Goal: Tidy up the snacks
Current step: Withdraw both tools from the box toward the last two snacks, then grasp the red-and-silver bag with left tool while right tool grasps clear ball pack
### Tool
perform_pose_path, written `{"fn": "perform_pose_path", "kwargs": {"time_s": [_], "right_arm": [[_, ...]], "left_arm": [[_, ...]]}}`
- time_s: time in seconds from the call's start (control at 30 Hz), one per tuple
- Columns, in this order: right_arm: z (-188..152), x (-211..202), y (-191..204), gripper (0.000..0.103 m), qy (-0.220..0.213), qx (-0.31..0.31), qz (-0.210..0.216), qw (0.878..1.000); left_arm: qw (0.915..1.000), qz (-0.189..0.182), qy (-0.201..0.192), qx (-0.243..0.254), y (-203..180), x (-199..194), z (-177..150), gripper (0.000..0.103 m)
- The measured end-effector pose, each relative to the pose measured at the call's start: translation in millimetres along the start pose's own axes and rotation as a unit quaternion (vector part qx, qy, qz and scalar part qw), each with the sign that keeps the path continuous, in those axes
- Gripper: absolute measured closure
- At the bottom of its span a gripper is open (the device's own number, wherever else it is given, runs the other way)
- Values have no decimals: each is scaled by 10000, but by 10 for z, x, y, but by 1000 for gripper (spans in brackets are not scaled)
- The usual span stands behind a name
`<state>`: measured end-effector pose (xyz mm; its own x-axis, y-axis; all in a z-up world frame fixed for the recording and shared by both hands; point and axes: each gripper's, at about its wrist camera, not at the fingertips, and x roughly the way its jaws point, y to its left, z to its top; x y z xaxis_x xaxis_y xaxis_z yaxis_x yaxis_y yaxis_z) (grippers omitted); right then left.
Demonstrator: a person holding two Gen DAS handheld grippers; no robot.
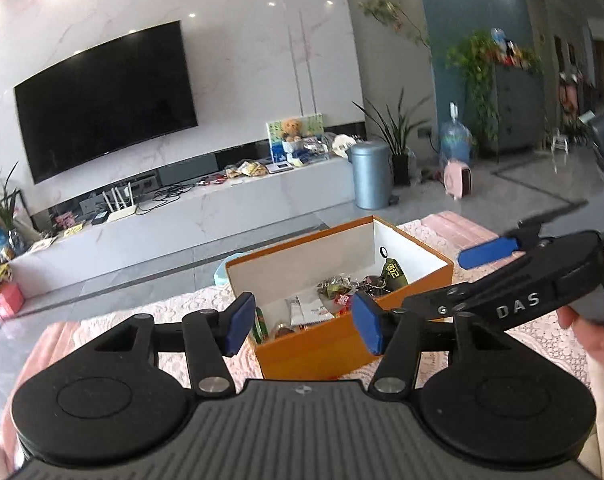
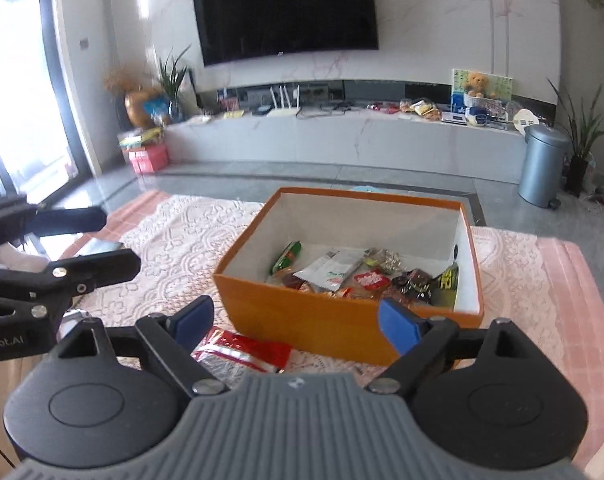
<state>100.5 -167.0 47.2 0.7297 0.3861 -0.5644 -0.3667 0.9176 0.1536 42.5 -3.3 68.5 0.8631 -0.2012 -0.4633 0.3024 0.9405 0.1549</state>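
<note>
Hovering short of the orange box [image 2: 342,320], the right tongs [image 2: 297,322] stood wide apart with nothing between the blue pads, and the left tongs [image 1: 304,322] were likewise parted and empty, aimed at the box's near corner. Just below the right tongs, a red-and-clear snack packet [image 2: 241,350] lay flat on the lace-covered bench [image 2: 161,248], close against the box's front wall. By my reading it was the one piece left outside. It looked light, thin and crinkly, likely slick film that would buckle rather than resist, so a pinch across the raised red end seemed the safer hold; a flat-on squeeze could skate off or snag the lace.

Inside the box, a green sausage-like pack [image 2: 287,256], a white sachet [image 2: 330,270] and a small red packet [image 2: 368,280] lay jumbled with darker wrapped sweets, all soft-looking and small. There was free floor at the far, white-walled end.

The box's rim stood well above the packet, so any lift had to clear that edge. To the left the bench ran open; the other tongs crowded that side, and the bench's pink edge dropped off to the grey tiled floor [image 2: 229,184] beyond.
</note>
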Motion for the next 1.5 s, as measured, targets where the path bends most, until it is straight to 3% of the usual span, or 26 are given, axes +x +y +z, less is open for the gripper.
{"fn": "perform_pose_path", "kwargs": {"time_s": [0.33,0.47,0.6,0.87,1.0,1.1,1.2,1.37,1.5], "right_arm": [[-787,-77,99,16,-436,509,-278,9974],[-1032,27,142,16,-541,606,-627,9947],[-1176,228,127,15,-365,719,-760,9938],[-1249,673,59,10,13,882,-962,9914],[-1266,913,14,10,211,955,-999,9902],[-1272,1063,15,10,282,872,-1075,9900],[-1272,1221,11,10,356,797,-1167,9893],[-1298,1375,-74,10,430,876,-1229,9876],[-1330,1466,-138,10,494,1042,-1159,9865]], "left_arm": [[9947,176,263,-980,148,69,-599,35],[9896,121,448,-1365,202,169,-808,25],[9863,126,640,-1513,232,297,-932,17],[9766,88,1034,-1883,306,655,-1083,16],[9639,-33,1242,-2355,392,883,-1163,16],[9569,96,1331,-2578,462,1029,-1212,16],[9550,266,1372,-2615,469,1124,-1263,14],[9520,203,1482,-2670,458,1244,-1357,14],[9479,51,1434,-2846,485,1288,-1409,6]]}}
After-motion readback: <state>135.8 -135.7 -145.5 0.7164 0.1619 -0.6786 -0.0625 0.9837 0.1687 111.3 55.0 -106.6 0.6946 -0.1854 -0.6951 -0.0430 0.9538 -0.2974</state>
